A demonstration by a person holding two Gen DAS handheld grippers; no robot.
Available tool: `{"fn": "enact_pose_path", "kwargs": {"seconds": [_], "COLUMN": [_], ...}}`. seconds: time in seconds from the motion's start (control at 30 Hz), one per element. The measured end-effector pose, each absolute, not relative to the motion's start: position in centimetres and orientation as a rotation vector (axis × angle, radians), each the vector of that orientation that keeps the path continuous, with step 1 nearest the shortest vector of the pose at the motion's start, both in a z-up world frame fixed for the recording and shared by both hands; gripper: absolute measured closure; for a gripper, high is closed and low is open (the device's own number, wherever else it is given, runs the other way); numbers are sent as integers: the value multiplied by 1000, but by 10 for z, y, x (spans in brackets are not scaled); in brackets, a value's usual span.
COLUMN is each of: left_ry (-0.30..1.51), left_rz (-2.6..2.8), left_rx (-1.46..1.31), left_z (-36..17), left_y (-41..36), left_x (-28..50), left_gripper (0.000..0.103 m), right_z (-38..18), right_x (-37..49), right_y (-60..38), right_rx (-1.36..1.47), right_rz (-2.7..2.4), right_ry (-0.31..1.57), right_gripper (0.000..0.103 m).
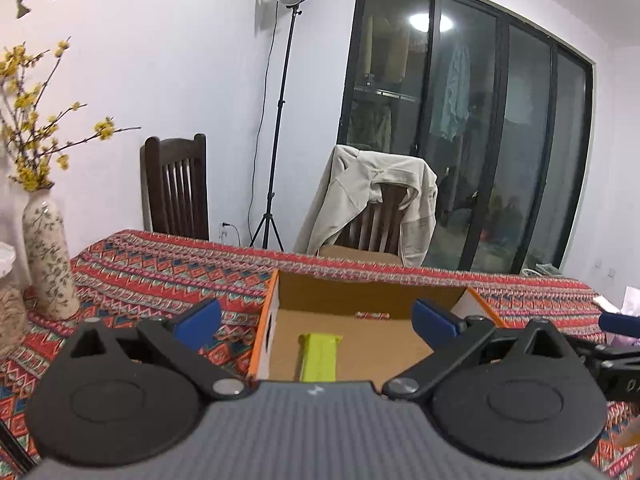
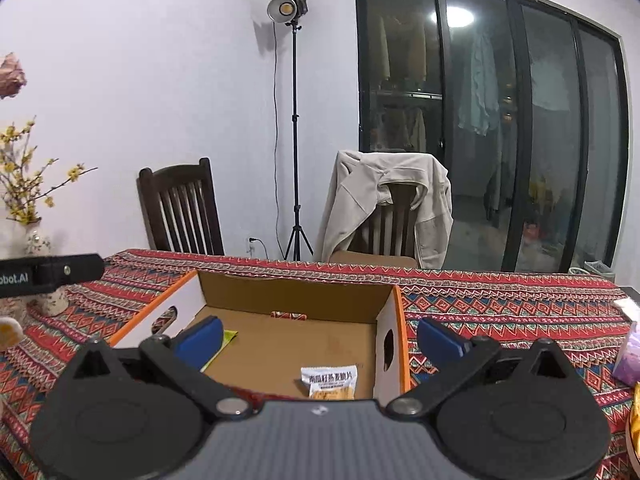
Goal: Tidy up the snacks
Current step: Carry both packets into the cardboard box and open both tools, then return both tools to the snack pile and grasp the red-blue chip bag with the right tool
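An open cardboard box [image 1: 272,312] [image 2: 390,320] with orange-edged white sides stands on the patterned tablecloth. A lime-green snack packet [image 1: 319,356] [image 2: 224,340] lies on its floor at the left. A white snack packet [image 2: 330,382] with printed lettering lies at the right. My left gripper [image 1: 316,318] hovers open above the box's near side, nothing between its blue pads. My right gripper [image 2: 318,336] is open too, straddling the box's right wall, its left pad [image 2: 200,340] over the green packet's edge.
A tall floral vase [image 1: 48,256] with yellow blossoms stands at the table's left. Two wooden chairs [image 1: 176,188] sit behind the table, one draped with a beige jacket [image 1: 372,200]. A light stand [image 1: 280,120] rises between them. A purple pack [image 2: 630,356] lies at the right edge.
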State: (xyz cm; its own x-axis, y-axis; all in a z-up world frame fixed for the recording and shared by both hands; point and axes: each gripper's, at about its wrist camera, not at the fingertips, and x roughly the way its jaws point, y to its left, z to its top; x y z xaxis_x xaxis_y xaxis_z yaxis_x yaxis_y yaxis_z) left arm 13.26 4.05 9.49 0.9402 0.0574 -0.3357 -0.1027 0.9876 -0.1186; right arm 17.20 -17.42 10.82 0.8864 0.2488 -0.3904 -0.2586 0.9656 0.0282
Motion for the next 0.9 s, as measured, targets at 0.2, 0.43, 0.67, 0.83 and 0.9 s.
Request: {"fn": "enact_pose_path", "kwargs": {"seconds": [0.2, 0.43, 0.67, 0.83, 0.9], "left_ry": [352, 385, 414, 421, 413], "left_rz": [83, 50, 30, 59, 53], "left_rx": [-137, -120, -88, -42, -52], "left_z": [82, 57, 24, 8, 7], "left_y": [48, 51, 49, 45, 46], "left_x": [104, 79, 71, 73, 73], "left_gripper": [0, 0, 0, 0, 0], "right_z": [100, 78, 51, 41, 40], "right_x": [146, 117, 104, 100, 100], "right_y": [-175, -173, -173, -174, -174], "right_rx": [-48, -64, -75, -73, -71], "right_rz": [271, 301, 316, 316, 312], "right_ry": [404, 439, 512, 545, 549], "right_gripper": [0, 0, 0, 0, 0]}}
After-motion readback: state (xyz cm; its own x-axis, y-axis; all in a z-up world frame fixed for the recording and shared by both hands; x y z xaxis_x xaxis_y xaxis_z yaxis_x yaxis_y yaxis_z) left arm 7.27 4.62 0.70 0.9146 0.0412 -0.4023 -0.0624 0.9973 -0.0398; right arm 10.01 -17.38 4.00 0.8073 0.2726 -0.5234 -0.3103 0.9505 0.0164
